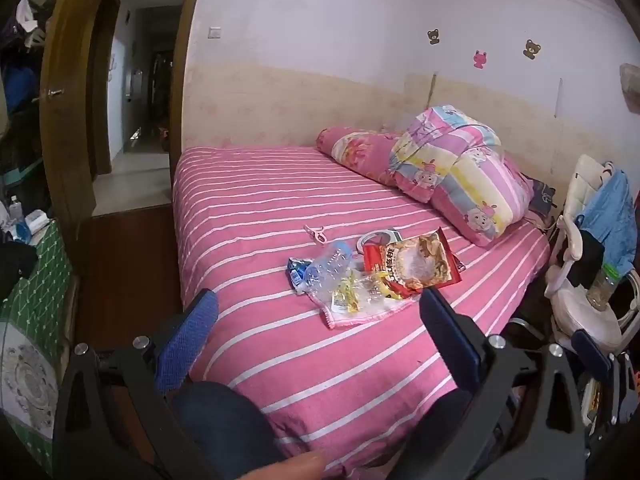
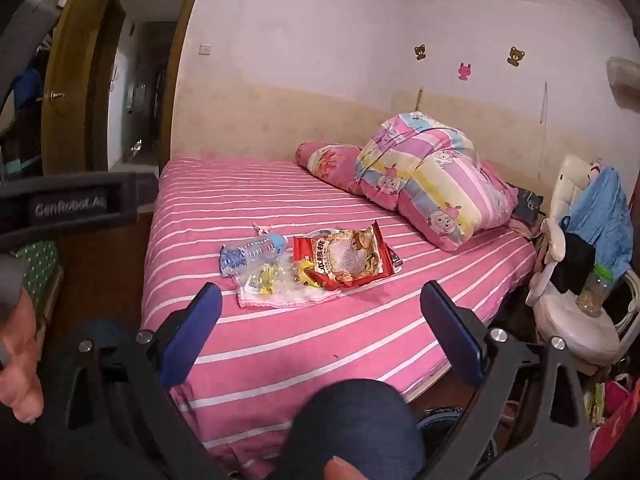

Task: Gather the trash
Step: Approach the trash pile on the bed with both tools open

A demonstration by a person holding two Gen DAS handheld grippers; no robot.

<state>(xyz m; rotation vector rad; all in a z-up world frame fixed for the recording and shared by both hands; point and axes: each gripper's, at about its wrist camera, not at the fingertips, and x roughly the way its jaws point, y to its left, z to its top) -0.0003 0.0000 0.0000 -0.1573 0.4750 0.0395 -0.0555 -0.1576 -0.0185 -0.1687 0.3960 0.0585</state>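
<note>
Both tools hang back at the near edge of the bed point(image 1: 260, 200), and nothing has been picked up. The left tool point(image 1: 320, 316) has its jaws spread wide and empty; the right tool point(image 2: 320, 312) is just as wide, also holding nothing. The trash sits in one loose cluster in the middle of the striped bedcover: a crushed plastic bottle point(image 1: 328, 266), a red snack bag point(image 1: 412, 266) lying flat, and some yellow wrappers point(image 1: 348, 294) on a small cloth point(image 1: 360, 312). A roll of tape point(image 1: 378, 237) peeks out behind the bag and a pink clip point(image 1: 316, 233) lies just beyond the bottle; whether those count as trash is unclear. No bin or bag for the rubbish shows in either view. Judging from this, the job is at its very start: every piece remains to be gathered.
</note>
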